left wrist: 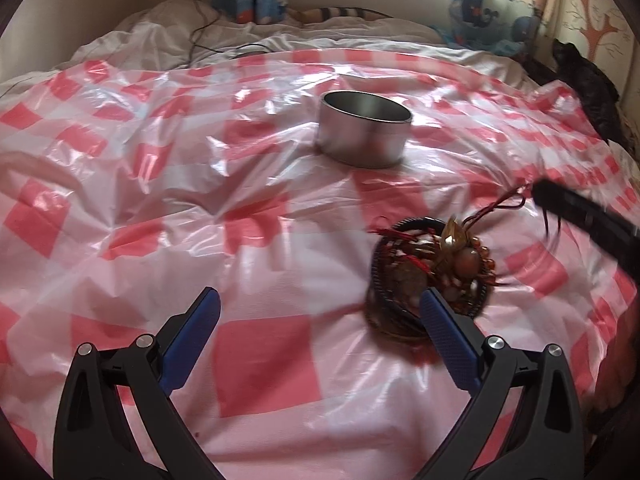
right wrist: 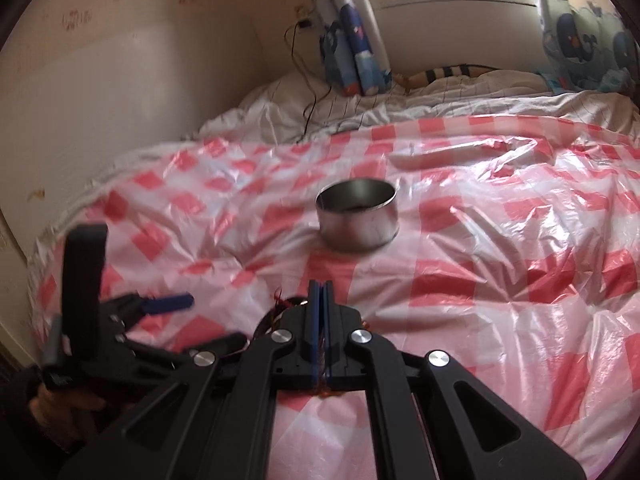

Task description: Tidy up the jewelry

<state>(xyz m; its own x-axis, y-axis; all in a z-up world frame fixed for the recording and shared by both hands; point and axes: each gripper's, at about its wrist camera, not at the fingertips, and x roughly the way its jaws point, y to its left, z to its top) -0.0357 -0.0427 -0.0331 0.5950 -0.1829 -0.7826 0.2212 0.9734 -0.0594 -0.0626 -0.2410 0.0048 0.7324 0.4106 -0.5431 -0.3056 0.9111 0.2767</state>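
Note:
A tangled pile of jewelry [left wrist: 432,272], brown beads, dark bangles and red cords, lies on the red-and-white checked plastic sheet [left wrist: 264,360]. My left gripper [left wrist: 320,308] is open, its right finger beside the pile. My right gripper [right wrist: 320,292] is shut on a red cord of the jewelry; in the left wrist view it enters from the right [left wrist: 580,216] with cords trailing from its tip. A round metal tin [left wrist: 365,133] stands open and upright beyond the pile; it also shows in the right wrist view [right wrist: 357,216]. The pile is mostly hidden under the right gripper there.
The sheet covers a bed with white bedding [right wrist: 360,108]. A wall [right wrist: 120,80] runs along the left. Blue patterned curtains [right wrist: 352,48] and a window are at the back. A black cable [right wrist: 304,92] lies near the headboard. A dark object [left wrist: 588,80] sits at the right edge.

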